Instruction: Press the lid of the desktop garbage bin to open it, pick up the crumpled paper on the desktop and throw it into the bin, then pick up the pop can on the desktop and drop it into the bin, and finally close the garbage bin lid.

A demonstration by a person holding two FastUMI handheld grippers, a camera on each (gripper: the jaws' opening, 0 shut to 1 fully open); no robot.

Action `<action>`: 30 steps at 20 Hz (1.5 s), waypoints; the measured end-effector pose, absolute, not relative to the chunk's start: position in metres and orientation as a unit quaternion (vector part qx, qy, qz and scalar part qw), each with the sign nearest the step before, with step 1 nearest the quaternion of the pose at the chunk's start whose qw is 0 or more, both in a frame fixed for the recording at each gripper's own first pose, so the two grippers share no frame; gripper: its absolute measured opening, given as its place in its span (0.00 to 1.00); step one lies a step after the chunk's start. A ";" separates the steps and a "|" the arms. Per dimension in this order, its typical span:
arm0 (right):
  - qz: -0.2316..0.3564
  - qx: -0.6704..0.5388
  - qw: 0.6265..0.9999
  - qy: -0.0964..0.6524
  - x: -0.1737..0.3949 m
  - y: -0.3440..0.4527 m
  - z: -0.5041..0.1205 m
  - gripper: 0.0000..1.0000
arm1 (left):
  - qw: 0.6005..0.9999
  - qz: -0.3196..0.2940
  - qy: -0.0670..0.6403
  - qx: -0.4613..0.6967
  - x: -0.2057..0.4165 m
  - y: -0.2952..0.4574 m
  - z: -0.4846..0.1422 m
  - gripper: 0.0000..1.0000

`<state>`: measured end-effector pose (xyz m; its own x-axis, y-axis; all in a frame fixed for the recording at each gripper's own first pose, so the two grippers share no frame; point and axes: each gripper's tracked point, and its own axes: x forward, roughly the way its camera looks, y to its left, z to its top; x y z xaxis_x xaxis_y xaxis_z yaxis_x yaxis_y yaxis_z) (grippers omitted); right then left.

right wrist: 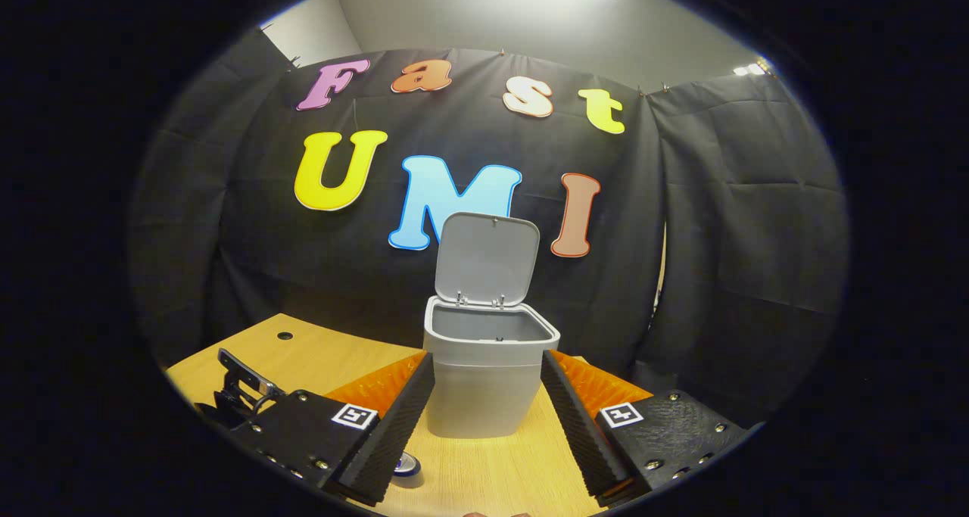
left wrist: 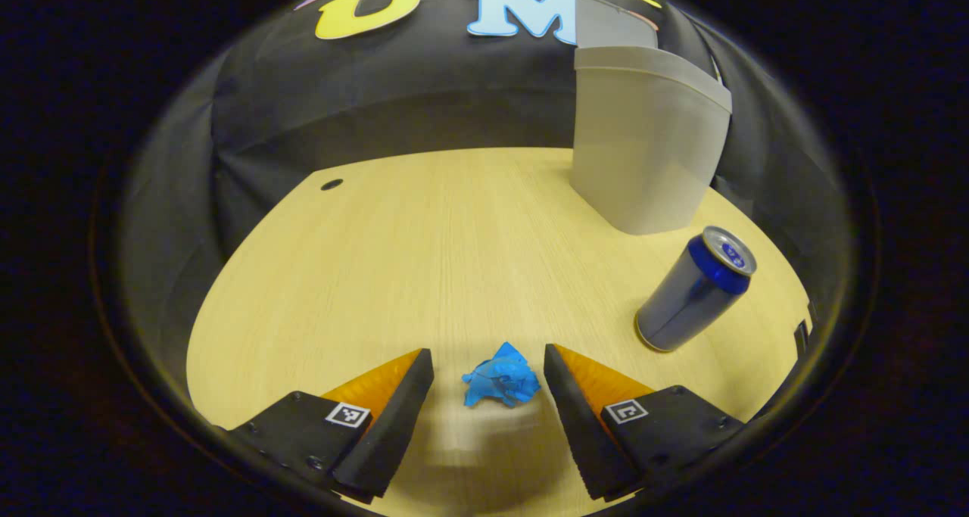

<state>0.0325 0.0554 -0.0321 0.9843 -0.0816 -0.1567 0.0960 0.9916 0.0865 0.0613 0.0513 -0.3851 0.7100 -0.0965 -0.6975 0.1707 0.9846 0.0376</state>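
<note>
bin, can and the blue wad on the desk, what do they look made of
Bin: likely matte grey plastic, smooth moulded walls, hinged lid standing open.
Can: probably aluminium, glossy blue-and-silver body, shiny rimmed top.
Wad: looks like crumpled blue paper, sharp creases.
Desk: pale wood-grain surface, perhaps laminate.

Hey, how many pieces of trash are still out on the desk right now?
2. The crumpled paper lies between the left hand-held gripper's open fingers. The pop can stands near the bin, whose lid is open. Anything already inside the bin can't be seen.

Probably a recording booth: black cloth wall [right wrist: 719, 222], wooden desktop [left wrist: 424, 260].
</note>
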 end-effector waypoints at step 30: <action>-0.038 0.090 0.995 0.020 -0.004 -0.019 -0.024 0.91 | 0.965 -0.038 0.261 0.017 0.084 0.017 -0.252 0.27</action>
<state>-0.0042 -0.0186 -0.0237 0.9963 -0.0722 -0.0460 0.0793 0.9807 0.1786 0.0835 0.0170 -0.2517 0.8611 -0.0645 -0.5043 0.0817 0.9966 0.0121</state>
